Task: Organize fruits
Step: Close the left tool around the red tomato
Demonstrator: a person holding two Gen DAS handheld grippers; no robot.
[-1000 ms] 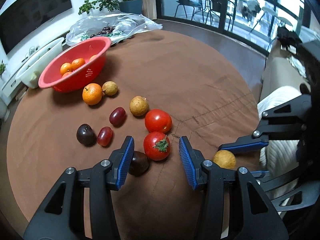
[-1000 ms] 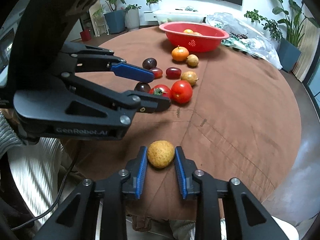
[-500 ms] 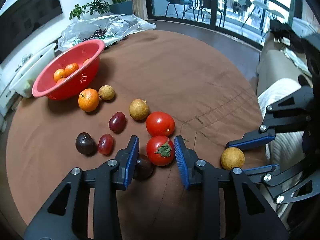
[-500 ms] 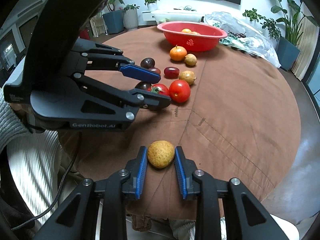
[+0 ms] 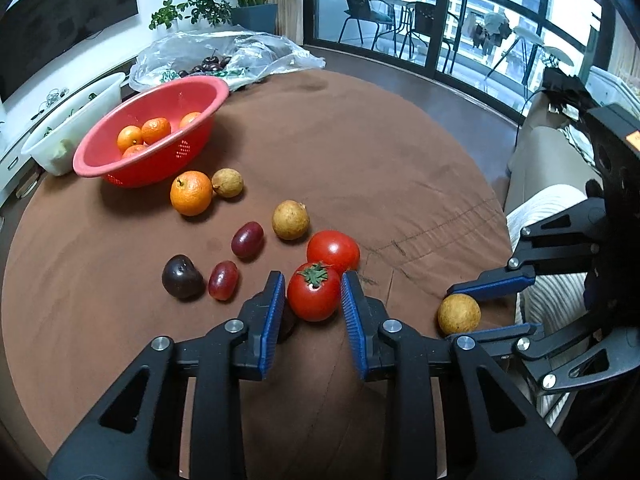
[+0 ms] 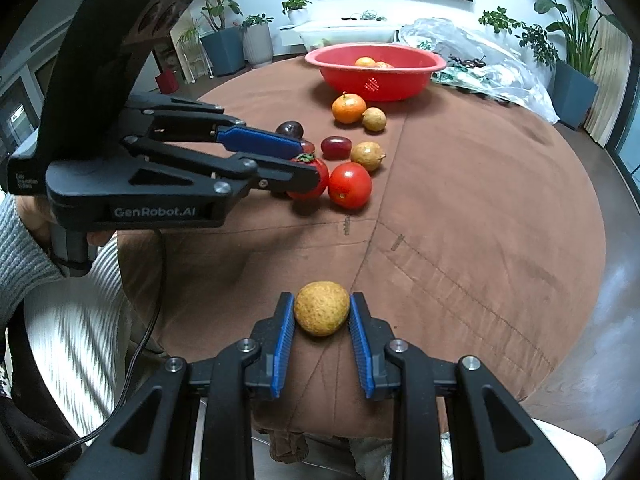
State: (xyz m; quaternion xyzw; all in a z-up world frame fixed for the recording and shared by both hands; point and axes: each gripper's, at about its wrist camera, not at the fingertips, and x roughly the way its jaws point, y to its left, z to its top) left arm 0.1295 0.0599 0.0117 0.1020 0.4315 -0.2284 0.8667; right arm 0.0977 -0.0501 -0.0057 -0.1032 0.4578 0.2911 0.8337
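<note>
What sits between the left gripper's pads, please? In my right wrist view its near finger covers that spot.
Observer: A stemmed tomato sits between the pads of the left gripper, both close against its sides. I cannot tell whether they squeeze it.
Operator: Is anything hidden beside that gripper?
Observer: Yes, a dark fruit lies partly under its left finger, beside the tomato.
Operator: How many oranges does the red basket hold?
Observer: The red basket holds four small oranges; your view shows only two tops.
</note>
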